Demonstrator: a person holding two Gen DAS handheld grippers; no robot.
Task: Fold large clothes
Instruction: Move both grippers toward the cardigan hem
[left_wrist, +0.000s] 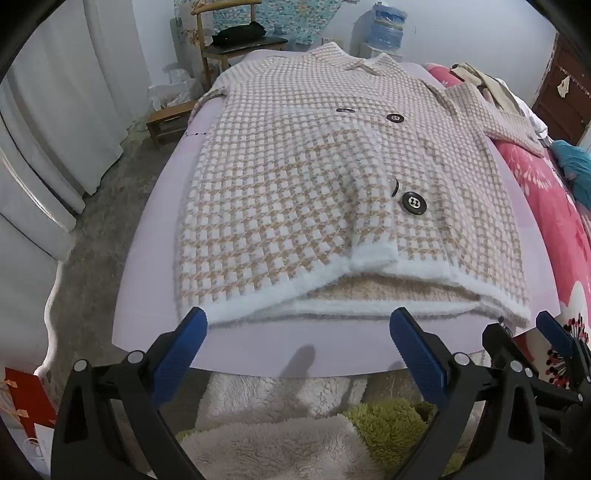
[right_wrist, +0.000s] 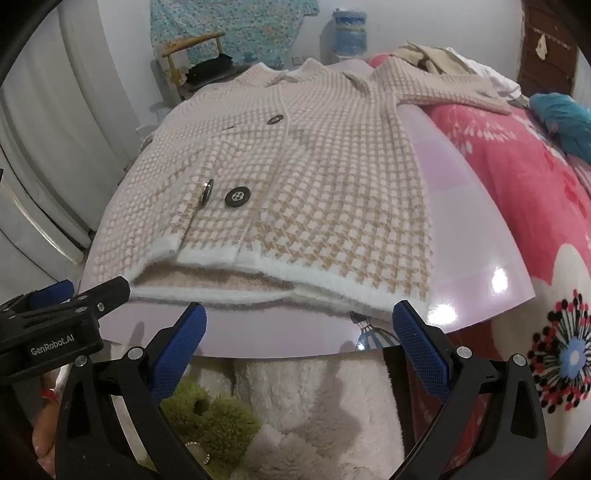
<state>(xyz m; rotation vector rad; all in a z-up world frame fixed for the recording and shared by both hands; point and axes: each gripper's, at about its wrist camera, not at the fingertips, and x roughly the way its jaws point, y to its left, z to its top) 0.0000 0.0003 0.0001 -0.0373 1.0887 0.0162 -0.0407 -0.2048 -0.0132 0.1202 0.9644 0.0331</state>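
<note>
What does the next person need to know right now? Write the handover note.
Left gripper: open, empty, just short of the coat's white hem.
Right gripper: open, empty, at the hem's right part.
Coat: checked, lying front up and flat on the lilac board, collar at the far end; right-hand sleeve stretched out onto the red blanket.
Done: coat laid out.
Left: every fold. No fold is visible yet; sleeves probably first, then the body.
</note>
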